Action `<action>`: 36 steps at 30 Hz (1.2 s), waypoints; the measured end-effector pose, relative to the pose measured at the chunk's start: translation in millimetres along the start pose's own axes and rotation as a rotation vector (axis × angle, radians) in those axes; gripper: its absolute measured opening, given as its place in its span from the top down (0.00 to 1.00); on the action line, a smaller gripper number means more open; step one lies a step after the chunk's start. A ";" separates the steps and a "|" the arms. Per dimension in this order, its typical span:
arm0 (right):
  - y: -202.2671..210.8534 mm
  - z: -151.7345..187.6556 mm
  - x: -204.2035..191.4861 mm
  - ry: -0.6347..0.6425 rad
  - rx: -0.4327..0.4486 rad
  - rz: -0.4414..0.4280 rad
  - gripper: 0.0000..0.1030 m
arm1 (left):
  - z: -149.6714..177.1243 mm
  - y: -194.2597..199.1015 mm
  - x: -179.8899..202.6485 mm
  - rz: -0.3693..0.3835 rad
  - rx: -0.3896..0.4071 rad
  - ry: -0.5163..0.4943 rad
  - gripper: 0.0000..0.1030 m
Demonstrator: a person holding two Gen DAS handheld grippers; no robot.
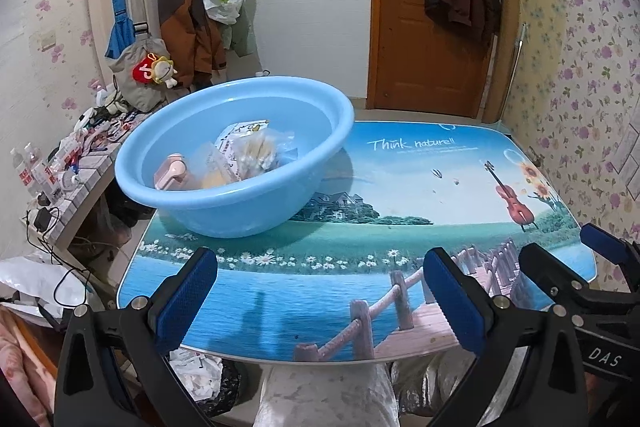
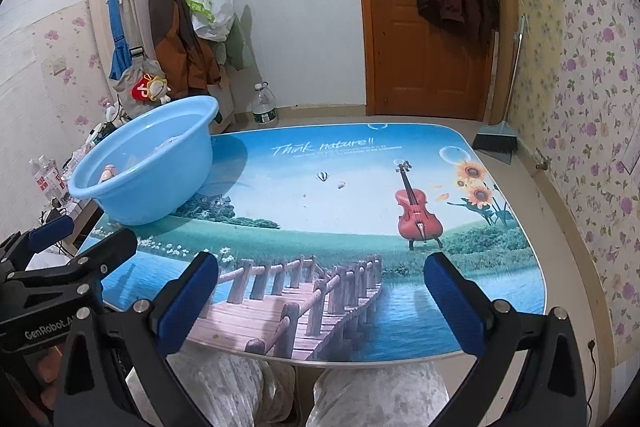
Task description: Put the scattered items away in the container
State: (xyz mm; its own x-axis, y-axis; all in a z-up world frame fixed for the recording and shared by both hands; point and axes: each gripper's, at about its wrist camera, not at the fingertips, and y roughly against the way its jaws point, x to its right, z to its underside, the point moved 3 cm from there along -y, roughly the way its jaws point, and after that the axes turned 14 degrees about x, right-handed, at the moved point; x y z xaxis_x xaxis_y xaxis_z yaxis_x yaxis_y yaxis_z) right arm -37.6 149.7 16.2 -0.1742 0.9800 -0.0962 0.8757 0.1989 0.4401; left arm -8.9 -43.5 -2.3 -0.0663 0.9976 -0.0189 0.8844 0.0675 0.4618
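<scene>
A light blue plastic basin stands on the far left part of the printed table. Inside it lie a pink handled item and clear plastic packets of yellowish items. The basin also shows at the left of the right wrist view. My left gripper is open and empty above the table's near edge. My right gripper is open and empty above the near edge, to the right of the left one. No loose item shows on the tabletop.
A cluttered low shelf with bottles and cables stands left of the table. Coats and bags hang on the back wall. A wooden door, a water bottle and a broom with dustpan are behind the table.
</scene>
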 end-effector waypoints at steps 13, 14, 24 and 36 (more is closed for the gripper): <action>-9.4 5.7 12.0 -0.020 -0.059 0.024 0.00 | 4.0 -11.9 11.8 0.020 -0.061 -0.032 0.00; -9.5 4.9 13.3 -0.025 -0.062 0.025 0.00 | 2.8 -11.9 13.1 0.021 -0.060 -0.036 0.00; -8.8 0.9 19.2 -0.050 -0.081 0.041 0.00 | 2.9 -14.2 16.7 0.026 -0.078 -0.044 0.00; -5.3 0.9 17.7 -0.049 -0.071 0.038 0.00 | 1.6 -11.0 14.2 0.021 -0.067 -0.043 0.00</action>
State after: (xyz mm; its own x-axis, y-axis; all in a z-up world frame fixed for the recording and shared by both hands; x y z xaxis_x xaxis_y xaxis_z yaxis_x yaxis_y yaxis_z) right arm -44.9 165.9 11.3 -0.1183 0.9856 -0.1210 0.8468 0.1637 0.5061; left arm -18.9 -30.0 -9.0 -0.0272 0.9986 -0.0463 0.8522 0.0473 0.5211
